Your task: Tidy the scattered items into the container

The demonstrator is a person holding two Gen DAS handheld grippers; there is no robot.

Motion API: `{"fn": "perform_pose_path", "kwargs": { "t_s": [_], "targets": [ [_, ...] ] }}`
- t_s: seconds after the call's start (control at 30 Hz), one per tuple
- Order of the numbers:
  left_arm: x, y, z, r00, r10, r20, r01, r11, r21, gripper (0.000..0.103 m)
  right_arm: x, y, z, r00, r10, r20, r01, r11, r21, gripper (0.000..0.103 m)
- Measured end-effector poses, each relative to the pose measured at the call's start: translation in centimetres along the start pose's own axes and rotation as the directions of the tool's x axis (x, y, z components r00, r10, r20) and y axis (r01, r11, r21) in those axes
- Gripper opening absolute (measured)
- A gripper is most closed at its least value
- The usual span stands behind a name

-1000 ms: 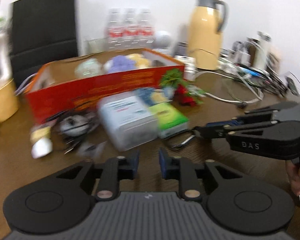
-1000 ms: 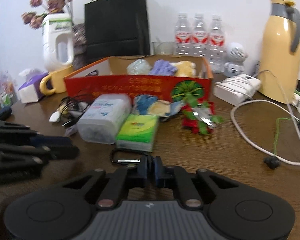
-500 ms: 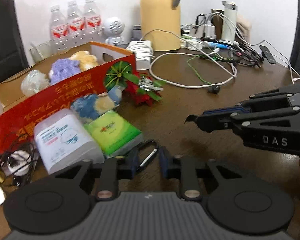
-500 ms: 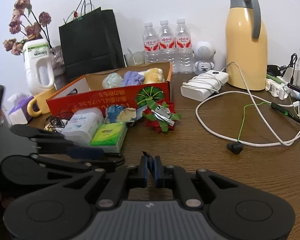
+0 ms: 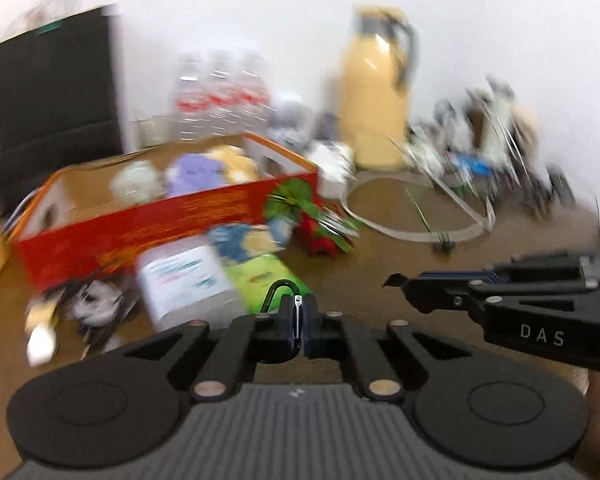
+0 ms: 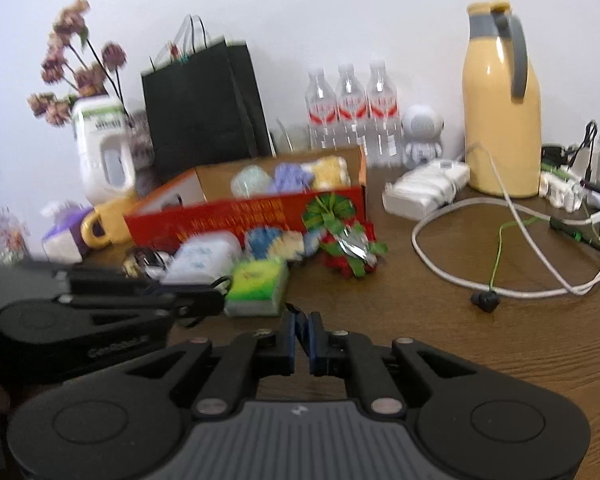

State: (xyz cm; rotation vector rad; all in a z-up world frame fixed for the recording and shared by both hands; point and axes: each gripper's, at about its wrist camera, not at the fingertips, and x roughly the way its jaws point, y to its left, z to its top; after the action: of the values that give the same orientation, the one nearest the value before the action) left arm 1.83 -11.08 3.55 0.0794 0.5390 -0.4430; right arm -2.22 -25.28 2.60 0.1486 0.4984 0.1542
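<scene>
1. Three soft balls, pale green, purple (image 6: 290, 174) and yellow, already lie in the red box (image 6: 236, 216), which stands open at the back of the brown table (image 6: 480, 344).
2. Most of the clutter is still outside, in front of the box: a white wipes pack (image 5: 184, 280), a green tissue pack (image 6: 258, 284), a blue and yellow knitted piece (image 6: 274, 242), a red and green bow (image 6: 348, 250) and a tangle of black cord (image 5: 96, 300).
3. Left gripper (image 5: 299, 320): its jaws have just been closing and are now clamped on a black carabiner (image 5: 278, 294), held above the tissue pack.
4. Right gripper (image 6: 302, 330): jaws together, with only a dark scrap I cannot identify at the tips.
5. My judgement: the job is early, and the carabiner goes into the box next.
</scene>
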Motion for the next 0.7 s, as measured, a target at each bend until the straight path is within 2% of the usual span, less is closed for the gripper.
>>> {"fn": "perform_pose_path", "kwargs": {
  "t_s": [0.07, 0.17, 0.33, 0.5, 0.63, 0.7],
  "targets": [
    [-2.0, 0.2, -1.1, 0.997, 0.062, 0.041, -0.060, 0.997, -0.053, 0.005, -0.7, 1.2, -0.4, 0.999, 0.005, 0.038, -0.005, 1.000, -0.011, 0.005],
    [-5.2, 0.1, -2.4, 0.975, 0.173, 0.142, -0.166, 0.984, -0.059, 0.005, -1.9, 3.0, -0.9, 0.996, 0.011, 0.086, -0.009, 1.000, -0.021, 0.005],
    [-8.7, 0.3, -4.0, 0.941, 0.284, 0.183, -0.264, 0.957, -0.124, 0.005, -3.9, 5.9, -1.8, 0.987, 0.021, 0.161, -0.019, 1.000, -0.012, 0.005],
    [-10.3, -0.5, -4.1, 0.922, 0.293, 0.253, -0.264, 0.954, -0.142, 0.005, -5.2, 8.6, -1.7, 0.972, 0.041, 0.231, -0.027, 0.998, -0.065, 0.005],
    [-9.6, 0.8, -1.6, 0.918, 0.276, 0.285, -0.237, 0.958, -0.163, 0.005, -4.5, 9.1, 0.6, 0.969, 0.049, 0.241, -0.028, 0.996, -0.090, 0.005],
    [-8.4, 1.6, 0.5, 0.904, 0.288, 0.315, -0.246, 0.955, -0.167, 0.005, -3.3, 9.0, 2.7, 0.965, 0.059, 0.257, -0.035, 0.995, -0.095, 0.005]
  ]
}}
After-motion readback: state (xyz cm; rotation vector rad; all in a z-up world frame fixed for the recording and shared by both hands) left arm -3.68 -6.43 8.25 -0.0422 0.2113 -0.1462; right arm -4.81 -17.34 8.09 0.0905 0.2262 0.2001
